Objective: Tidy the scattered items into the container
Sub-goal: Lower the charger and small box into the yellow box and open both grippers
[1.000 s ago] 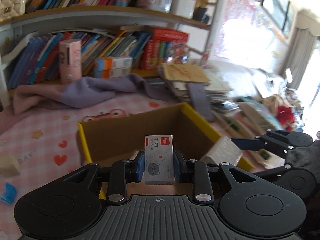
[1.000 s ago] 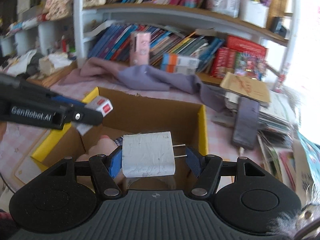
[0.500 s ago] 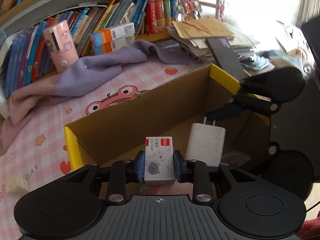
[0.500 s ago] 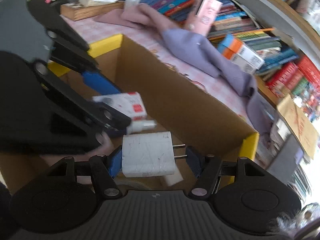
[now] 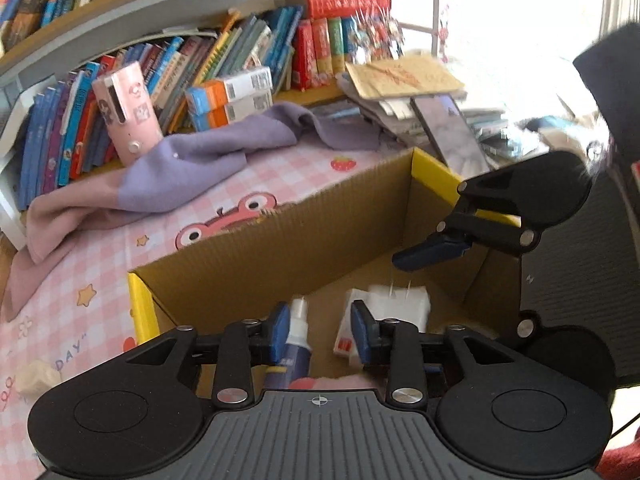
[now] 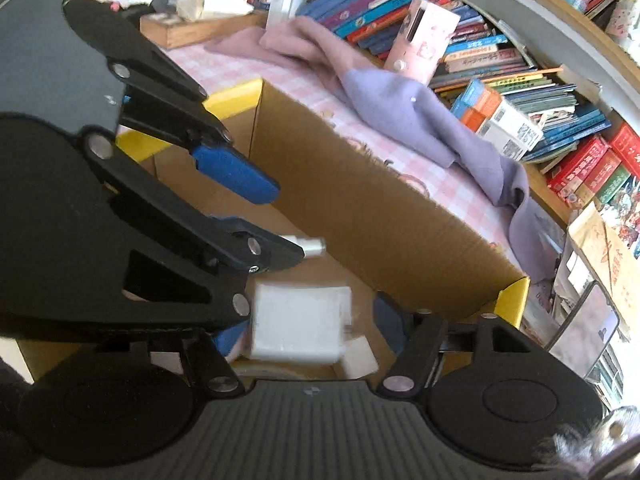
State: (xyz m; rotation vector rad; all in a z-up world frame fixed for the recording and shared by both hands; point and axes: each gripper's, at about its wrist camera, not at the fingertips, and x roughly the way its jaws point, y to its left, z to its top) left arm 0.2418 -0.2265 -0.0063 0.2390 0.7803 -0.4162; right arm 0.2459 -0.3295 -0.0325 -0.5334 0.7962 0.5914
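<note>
Sitting on the pink checked tablecloth (image 5: 100, 280), the cardboard box (image 5: 304, 252) with yellow flaps takes up the middle of both views, and both grippers point down into it. The right gripper (image 6: 316, 324) has its jaws opening, and the white charger (image 6: 298, 328), blurred, lies loose between them on the box floor. The left gripper (image 5: 320, 330) has its jaws opening too, with nothing pressed between the pads; the small red-and-white box (image 5: 345, 336) lies just beside its right finger, and a spray bottle (image 5: 296, 340) beside its left one.
</note>
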